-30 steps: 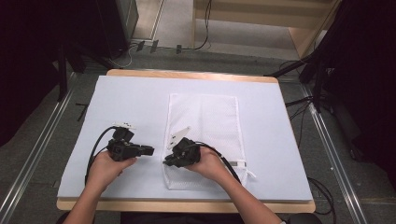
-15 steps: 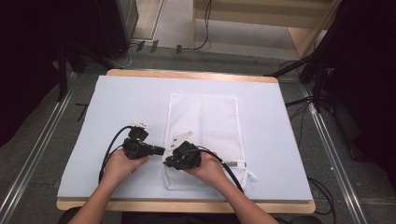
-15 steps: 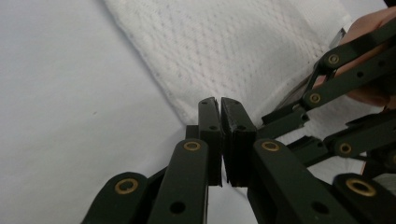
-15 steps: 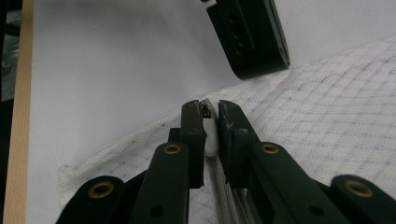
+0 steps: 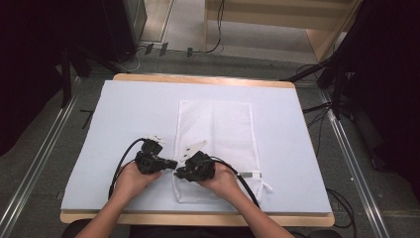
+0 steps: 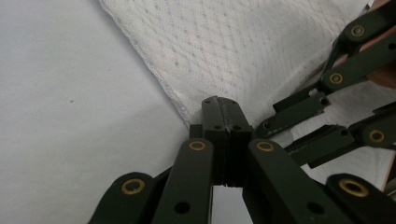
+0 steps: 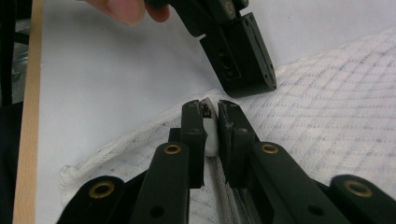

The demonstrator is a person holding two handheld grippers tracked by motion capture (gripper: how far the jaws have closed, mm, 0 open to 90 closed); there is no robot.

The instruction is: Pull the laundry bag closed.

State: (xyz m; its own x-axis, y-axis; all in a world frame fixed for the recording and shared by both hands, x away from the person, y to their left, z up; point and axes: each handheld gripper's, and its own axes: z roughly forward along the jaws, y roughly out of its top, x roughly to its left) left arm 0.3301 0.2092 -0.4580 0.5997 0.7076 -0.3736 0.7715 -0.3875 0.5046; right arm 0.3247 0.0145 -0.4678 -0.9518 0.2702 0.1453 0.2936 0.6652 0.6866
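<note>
A white mesh bag (image 5: 218, 129) lies flat on the pale mat (image 5: 124, 114), its long side running away from me. My right gripper (image 5: 177, 174) is at the bag's near left edge, shut on the white zipper pull (image 7: 211, 137), with the zipper track (image 7: 223, 196) running back under the jaws. My left gripper (image 5: 173, 164) is shut, its tip touching the bag's left edge (image 6: 177, 100) just beyond the right one. Whether fabric is pinched between its jaws I cannot tell. In the right gripper view the left gripper (image 7: 243, 60) comes in from the top.
The mat covers a wooden table (image 5: 198, 78). A small white tag (image 5: 193, 148) lies on the bag beside the grippers. A short strap (image 5: 252, 175) sticks out at the bag's near right. Cables run over the floor beyond the table (image 5: 163, 49).
My left gripper has moved right across the mat to the bag's left edge, beside the right gripper. The right gripper has stayed nearly still.
</note>
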